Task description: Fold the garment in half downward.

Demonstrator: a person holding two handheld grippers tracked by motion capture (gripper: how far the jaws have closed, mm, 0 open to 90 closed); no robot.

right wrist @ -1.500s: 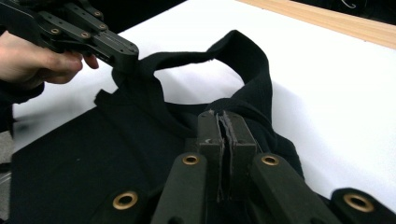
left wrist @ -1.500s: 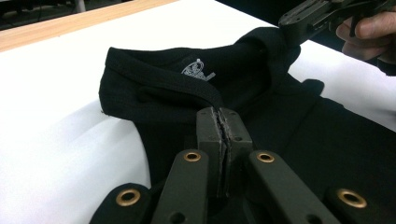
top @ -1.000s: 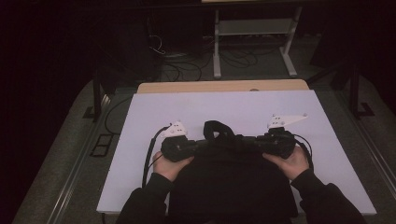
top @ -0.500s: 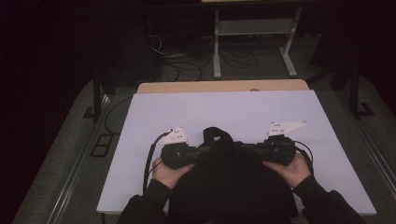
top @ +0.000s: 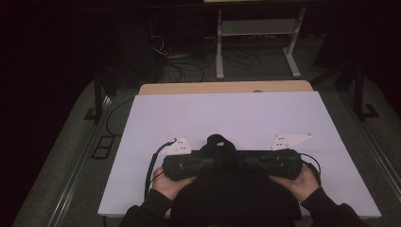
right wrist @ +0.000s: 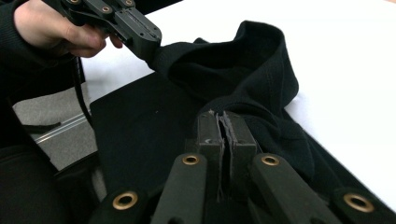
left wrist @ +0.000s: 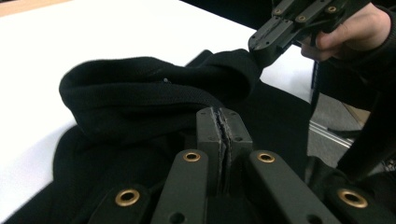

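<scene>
Black garment [top: 222, 156] lies at the near edge of the table [top: 227, 113]. Both grippers, left [left wrist: 219, 128] and right [right wrist: 219, 128], are pinched tight on its collar fabric. Looks soft and floppy, so hems are probably the best grab.

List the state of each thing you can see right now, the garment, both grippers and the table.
Black garment: pinched at its collar edge by both grippers, lying partly on the table, hanging over its near edge.
Left gripper: shut on the garment.
Right gripper: shut on the garment.
Collar: bunched up, standing as a loop.
White table: bare beyond the garment.
</scene>
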